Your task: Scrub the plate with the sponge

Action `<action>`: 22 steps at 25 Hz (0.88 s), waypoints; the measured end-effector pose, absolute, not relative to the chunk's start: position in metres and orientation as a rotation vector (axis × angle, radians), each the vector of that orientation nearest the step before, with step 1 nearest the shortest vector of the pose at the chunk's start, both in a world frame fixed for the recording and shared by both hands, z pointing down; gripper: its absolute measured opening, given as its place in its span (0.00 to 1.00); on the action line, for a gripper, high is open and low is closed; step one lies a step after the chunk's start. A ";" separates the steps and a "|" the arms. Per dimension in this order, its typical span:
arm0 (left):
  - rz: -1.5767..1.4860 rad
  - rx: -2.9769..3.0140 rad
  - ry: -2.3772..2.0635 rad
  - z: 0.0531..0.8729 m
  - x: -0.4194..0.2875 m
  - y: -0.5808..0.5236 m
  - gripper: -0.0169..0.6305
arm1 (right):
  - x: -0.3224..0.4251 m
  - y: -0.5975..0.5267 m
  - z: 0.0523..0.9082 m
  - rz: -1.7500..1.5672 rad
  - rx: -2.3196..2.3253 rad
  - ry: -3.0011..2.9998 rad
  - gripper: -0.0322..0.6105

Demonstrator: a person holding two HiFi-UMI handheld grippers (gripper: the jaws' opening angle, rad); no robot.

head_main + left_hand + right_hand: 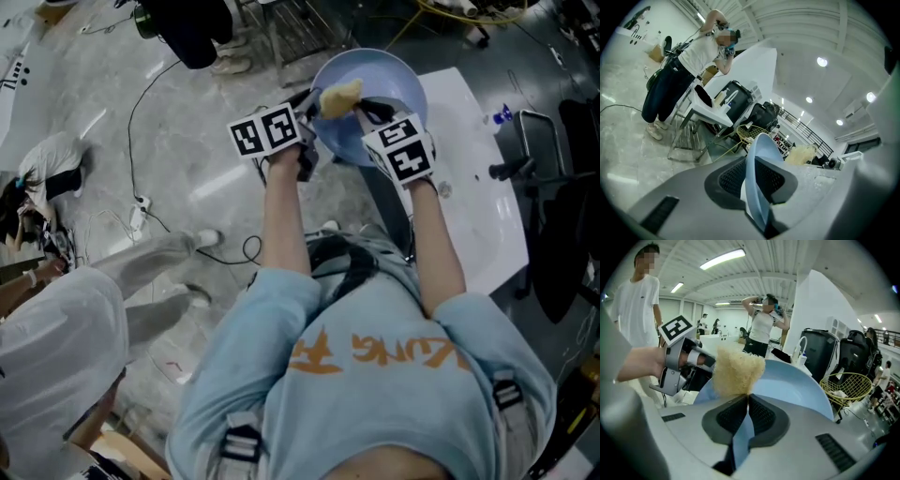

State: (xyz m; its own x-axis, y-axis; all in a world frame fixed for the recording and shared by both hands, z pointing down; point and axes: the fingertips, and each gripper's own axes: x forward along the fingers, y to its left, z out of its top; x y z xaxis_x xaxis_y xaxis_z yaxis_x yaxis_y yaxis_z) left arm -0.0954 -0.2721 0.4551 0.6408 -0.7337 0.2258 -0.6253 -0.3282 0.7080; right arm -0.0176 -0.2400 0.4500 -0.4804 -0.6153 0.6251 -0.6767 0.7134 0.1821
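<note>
Left gripper: my left gripper (757, 176) is clamped on the plate's rim, with a pad pressing on either side of it.
Plate: the light blue plate (380, 89) is held up off the surface and tilted. I see it almost edge-on from the left gripper view, and its hollow side faces my right gripper.
Right gripper: my right gripper (744, 401) is closed on the sponge.
Sponge: the coarse yellow sponge (737, 370) sticks out past the jaws, in front of the plate's hollow side and near the rim that my left gripper holds. I cannot tell whether it touches the plate.
Surface: the white surface (469, 216) lies below and to the right of the plate in the head view.
Beyond the plate: a person in a white shirt (761, 329) stands there, with a yellow wire basket (848, 383) to the plate's right.
</note>
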 end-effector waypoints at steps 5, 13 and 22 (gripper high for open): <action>-0.191 2.039 -1.079 0.454 -0.105 -0.269 0.10 | -0.033 -0.229 0.473 0.089 0.888 -2.169 0.07; -0.183 2.019 -1.085 0.464 -0.103 -0.268 0.10 | -0.004 -0.221 0.490 0.085 0.868 -2.052 0.07; -0.153 2.046 -0.998 0.468 -0.058 -0.287 0.10 | 0.098 -0.228 0.490 0.162 1.089 -1.880 0.07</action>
State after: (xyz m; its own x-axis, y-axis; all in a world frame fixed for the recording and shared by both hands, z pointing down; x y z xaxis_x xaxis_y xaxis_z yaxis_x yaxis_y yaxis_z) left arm -0.0583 -0.2867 0.4679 0.6762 -0.6992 0.2319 -0.5972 -0.3360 0.7283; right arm 0.0979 -0.2278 0.4904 -0.1788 -0.6169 0.7665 -0.7389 0.5986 0.3094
